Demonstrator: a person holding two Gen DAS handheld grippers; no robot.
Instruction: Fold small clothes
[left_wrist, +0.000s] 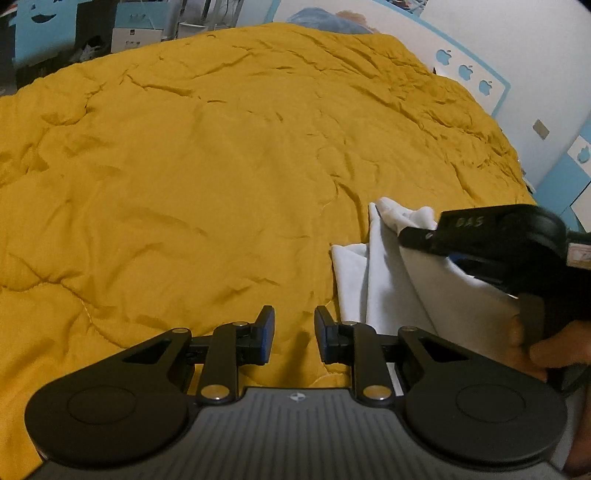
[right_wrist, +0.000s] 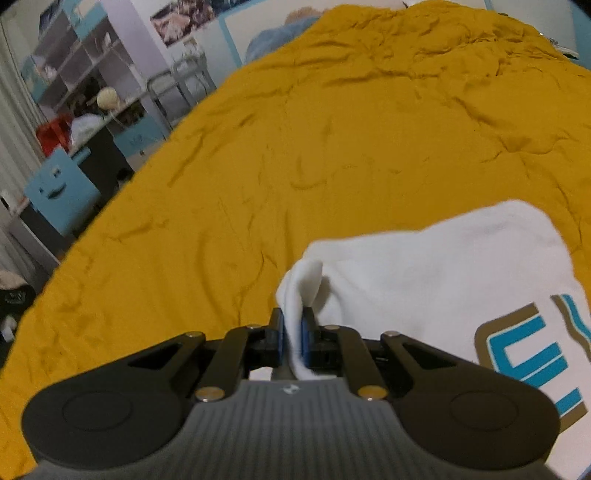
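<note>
While one white shirt (right_wrist: 443, 280) lies on the yellow blanket (right_wrist: 295, 147), w/ blue letters on it, the right gripper (right_wrist: 292, 328) pinches a bunched bit of its edge. 2 grippers total: left gripper (left_wrist: 294, 334) is spread apart, nothing in it.

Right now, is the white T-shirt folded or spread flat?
Neither: the white T-shirt is bunched and partly lifted, pinched in the right hand-held gripper.

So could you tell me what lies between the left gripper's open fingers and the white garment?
Only bare yellow bedspread. In the left wrist view the left gripper hangs empty over it, beside the white garment that the right gripper pinches.
</note>
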